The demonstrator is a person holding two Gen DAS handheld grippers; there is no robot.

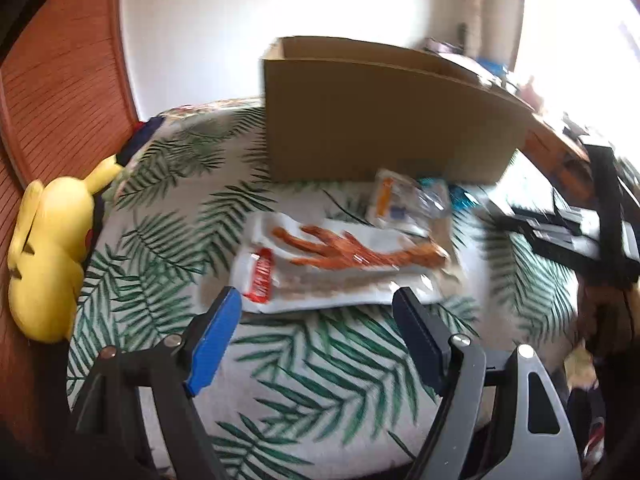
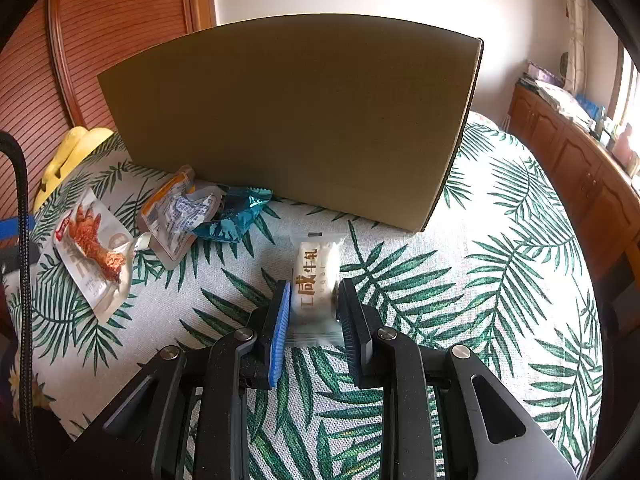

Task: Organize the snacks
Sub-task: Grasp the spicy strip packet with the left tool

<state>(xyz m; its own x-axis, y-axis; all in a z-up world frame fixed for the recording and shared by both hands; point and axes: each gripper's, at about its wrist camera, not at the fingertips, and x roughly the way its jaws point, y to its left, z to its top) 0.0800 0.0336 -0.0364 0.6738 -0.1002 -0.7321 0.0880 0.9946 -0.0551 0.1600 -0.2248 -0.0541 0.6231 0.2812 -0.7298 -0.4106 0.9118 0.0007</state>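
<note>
A small white candy packet (image 2: 316, 280) with brown lettering is sitting between the fingers of the right claw (image 2: 314, 312), which is clamping it from both sides, blue pad on one side and black pad on the other; the packet is pointing out ahead of the claw over the leaf-print bedspread (image 2: 500, 280). Beyond it, a large cardboard box (image 2: 288, 120) is standing on the bed with its plain side facing the right wrist view. To the left of the held packet, three more snacks are lying on the bedspread near the foot of the box: a crumpled teal wrapper (image 2: 236, 216), a clear pouch with orange and blue print (image 2: 176, 212) touching it, and a flat white packet picturing a fried chicken foot (image 2: 94, 256) lying just beside the pouch.

In the left wrist view, which is blurred, the left claw (image 1: 318, 304) is hanging open with nothing between its fingers, just short of the near edge of the chicken-foot packet (image 1: 340, 264). The clear pouch (image 1: 408, 200) is lying past that packet, close to the box (image 1: 380, 120), whose top is showing open. A yellow plush toy (image 1: 52, 248) is resting at the left edge of the bed against a reddish wooden headboard (image 1: 60, 80). A wooden cabinet (image 2: 580, 168) is running along the right side of the bed
</note>
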